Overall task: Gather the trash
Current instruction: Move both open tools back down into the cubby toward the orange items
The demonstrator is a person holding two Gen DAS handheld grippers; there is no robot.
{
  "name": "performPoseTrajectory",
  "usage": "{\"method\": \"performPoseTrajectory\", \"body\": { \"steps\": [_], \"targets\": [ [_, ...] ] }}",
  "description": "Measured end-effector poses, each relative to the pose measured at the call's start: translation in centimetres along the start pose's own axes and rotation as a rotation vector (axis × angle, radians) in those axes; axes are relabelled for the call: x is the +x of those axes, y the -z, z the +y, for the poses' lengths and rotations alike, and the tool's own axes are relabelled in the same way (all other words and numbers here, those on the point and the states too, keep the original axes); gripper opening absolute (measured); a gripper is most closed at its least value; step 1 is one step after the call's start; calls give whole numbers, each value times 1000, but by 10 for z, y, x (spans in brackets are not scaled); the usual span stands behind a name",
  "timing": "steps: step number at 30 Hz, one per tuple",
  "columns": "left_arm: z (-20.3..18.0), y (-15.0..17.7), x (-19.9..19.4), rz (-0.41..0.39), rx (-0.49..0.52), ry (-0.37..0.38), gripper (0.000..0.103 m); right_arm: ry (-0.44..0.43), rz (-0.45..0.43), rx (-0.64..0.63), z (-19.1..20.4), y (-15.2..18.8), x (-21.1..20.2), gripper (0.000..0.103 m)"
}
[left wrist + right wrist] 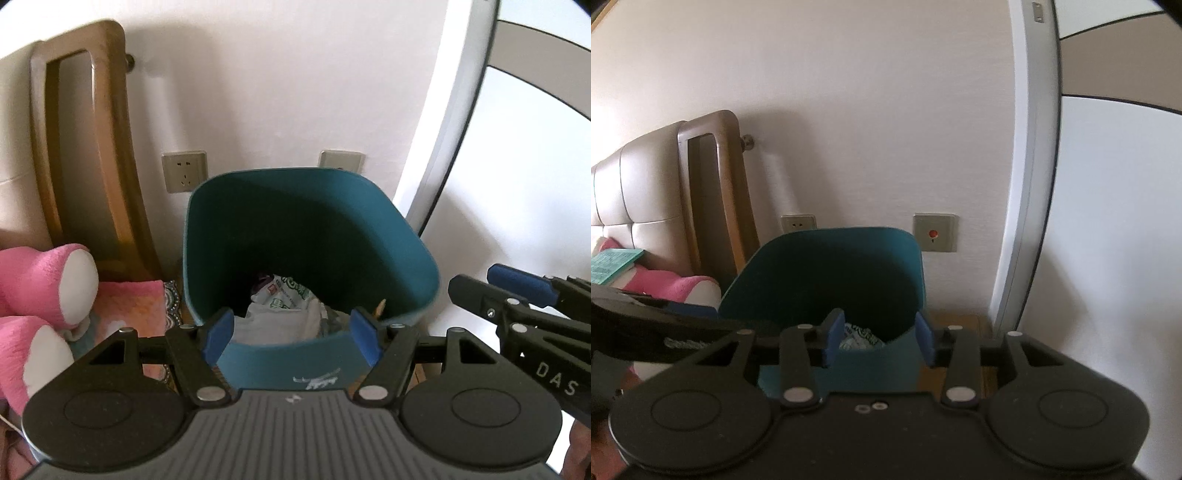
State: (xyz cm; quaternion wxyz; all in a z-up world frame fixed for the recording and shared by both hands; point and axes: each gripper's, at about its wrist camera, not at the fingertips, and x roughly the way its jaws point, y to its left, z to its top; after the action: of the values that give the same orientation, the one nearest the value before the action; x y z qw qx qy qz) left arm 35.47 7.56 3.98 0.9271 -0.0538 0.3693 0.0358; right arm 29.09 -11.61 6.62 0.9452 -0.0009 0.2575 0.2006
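So both sets of tongs are hanging over the teal bin (310,236) by the wall, and honestly the step looks like the drop-off part of collecting trash: whatever was going in is likely already down there, since the trash (284,306) (crumpled white paper and a printed wrapper) is sitting at the bottom of the bin. Going left to right: a pink plush toy (48,280) is lying on the bed off to the left, well clear of the bin. The left tongs (291,332) are standing wide, blue pads on either side of the near rim, gripping nothing and, as far as I can tell, not touching the plastic. The right tongs (879,338) are about half open, also empty, with the bin's near edge showing in the gap between them. If I were doing this, I'd be keeping both sets spread and lifting straight up and back, so a pad isn't snagging the rim and tipping the bin. Then it's off hunting for the next piece.
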Motion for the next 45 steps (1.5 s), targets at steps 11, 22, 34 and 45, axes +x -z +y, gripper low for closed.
{"method": "performPoseTrajectory", "body": {
  "steps": [11,22,34,45],
  "targets": [
    [0,80,-32,-8,-22,20,71,-16,75,-1,3,84,-25,42],
    [27,231,36,209,-186,-43,81,13,315,30,-10,237,29,45],
    [56,407,156,331,-261,-134,88,-11,503,82,-22,414,133,55],
    [60,547,282,453,-214,-186,98,0,658,128,-14,541,246,55]
  ]
}}
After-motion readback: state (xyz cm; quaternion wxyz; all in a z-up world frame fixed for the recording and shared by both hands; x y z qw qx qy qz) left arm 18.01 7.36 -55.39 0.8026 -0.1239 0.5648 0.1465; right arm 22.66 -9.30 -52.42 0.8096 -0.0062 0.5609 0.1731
